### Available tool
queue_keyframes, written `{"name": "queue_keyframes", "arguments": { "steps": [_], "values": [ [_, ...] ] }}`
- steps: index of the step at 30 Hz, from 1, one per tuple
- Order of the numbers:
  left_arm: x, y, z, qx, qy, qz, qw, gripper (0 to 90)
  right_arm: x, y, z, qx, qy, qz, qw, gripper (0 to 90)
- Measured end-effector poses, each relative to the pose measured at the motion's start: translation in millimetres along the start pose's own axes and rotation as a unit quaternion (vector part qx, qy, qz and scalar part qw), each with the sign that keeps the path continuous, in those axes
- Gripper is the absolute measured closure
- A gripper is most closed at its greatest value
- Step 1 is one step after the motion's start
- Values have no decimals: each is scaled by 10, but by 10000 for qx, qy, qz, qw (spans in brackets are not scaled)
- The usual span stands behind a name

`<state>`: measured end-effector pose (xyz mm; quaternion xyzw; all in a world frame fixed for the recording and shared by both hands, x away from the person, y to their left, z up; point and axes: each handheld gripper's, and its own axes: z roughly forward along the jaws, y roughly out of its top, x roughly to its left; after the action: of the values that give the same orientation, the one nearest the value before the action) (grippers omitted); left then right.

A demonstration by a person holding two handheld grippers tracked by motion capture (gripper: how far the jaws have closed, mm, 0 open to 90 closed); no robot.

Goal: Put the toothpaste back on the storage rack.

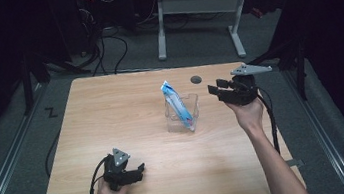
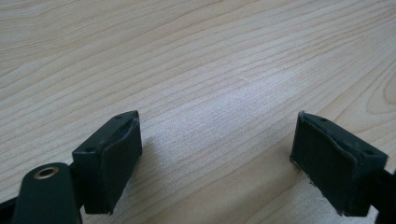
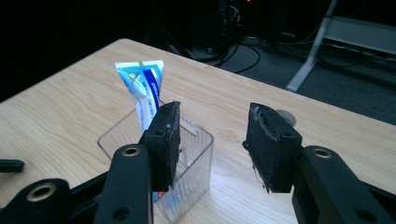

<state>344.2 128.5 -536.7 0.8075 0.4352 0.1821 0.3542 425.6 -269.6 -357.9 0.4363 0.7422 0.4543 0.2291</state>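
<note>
Standing in one clear box [image 1: 192, 105], one toothpaste tube [image 1: 177, 102]; both grippers' fingers [image 3: 163, 140] spread, empty.

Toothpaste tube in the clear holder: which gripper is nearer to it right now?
Right. The right gripper hovers open just beside the clear holder with the toothpaste tube; the left gripper sits open near the table's front edge, well away.
</note>
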Motion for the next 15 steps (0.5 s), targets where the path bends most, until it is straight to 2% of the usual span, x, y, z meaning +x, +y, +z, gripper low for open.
{"name": "queue_keyframes", "arguments": {
  "steps": [2, 8, 15],
  "values": [
    [0, 0, 0, 0, 1, -1, 10000, 163, 6, -13, -29, -14, -62, -48, 10000, 550],
    [1, 0, -1, 5, -6, -1, 10000, 163, -56, -111, -109, -26, -105, 83, 9999, 551],
    [0, 0, 0, 1, 1, -1, 10000, 163, -48, -105, -219, -107, -84, 42, 9999, 550]
  ]
}}
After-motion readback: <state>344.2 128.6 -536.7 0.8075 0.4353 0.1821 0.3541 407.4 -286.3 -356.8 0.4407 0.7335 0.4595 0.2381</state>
